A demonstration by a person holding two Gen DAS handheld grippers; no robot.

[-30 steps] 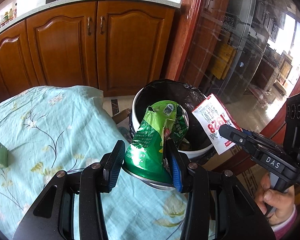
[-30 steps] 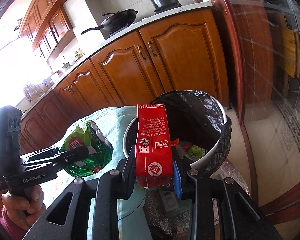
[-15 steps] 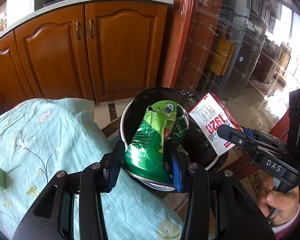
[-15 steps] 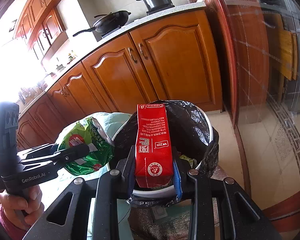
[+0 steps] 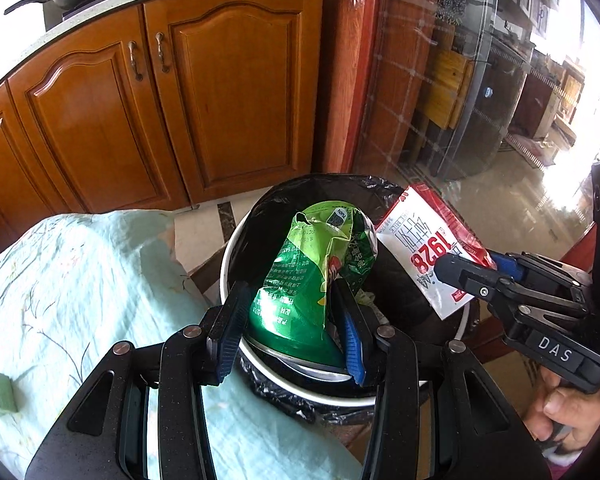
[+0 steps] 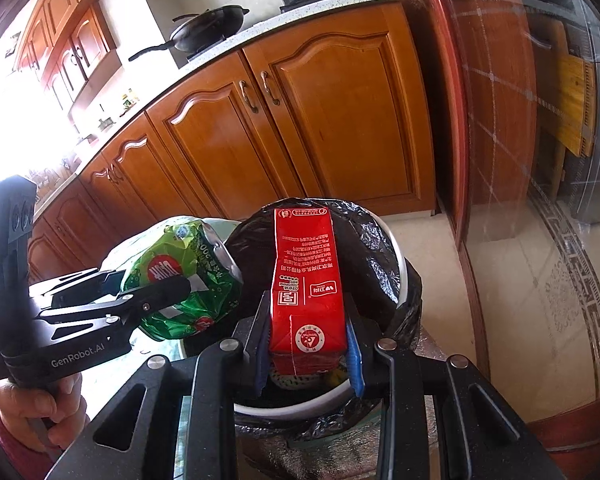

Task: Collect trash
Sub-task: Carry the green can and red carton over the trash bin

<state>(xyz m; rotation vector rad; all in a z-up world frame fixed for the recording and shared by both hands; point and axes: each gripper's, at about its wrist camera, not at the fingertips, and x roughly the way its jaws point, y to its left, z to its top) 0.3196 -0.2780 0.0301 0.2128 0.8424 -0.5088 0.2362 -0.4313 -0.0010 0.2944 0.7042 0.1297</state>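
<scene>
left tongs [image 5: 292, 320]: squeezed tight on green chip bag [image 5: 312, 272], held over bin so it can drop in | right tongs [image 6: 306, 348]: squeezed tight on red milk carton [image 6: 306, 280], also over bin | bin [image 5: 300, 388]: black liner, beside the counter [image 5: 80, 280]

Wooden cabinets [image 5: 224, 92]; tiled floor [image 6: 516, 280]

Both wrist cameras look forward and down along their fingers, close above the bin [image 5: 236, 248]. Each sees the other gripper beside it; the bin's contents are hard to tell.
</scene>
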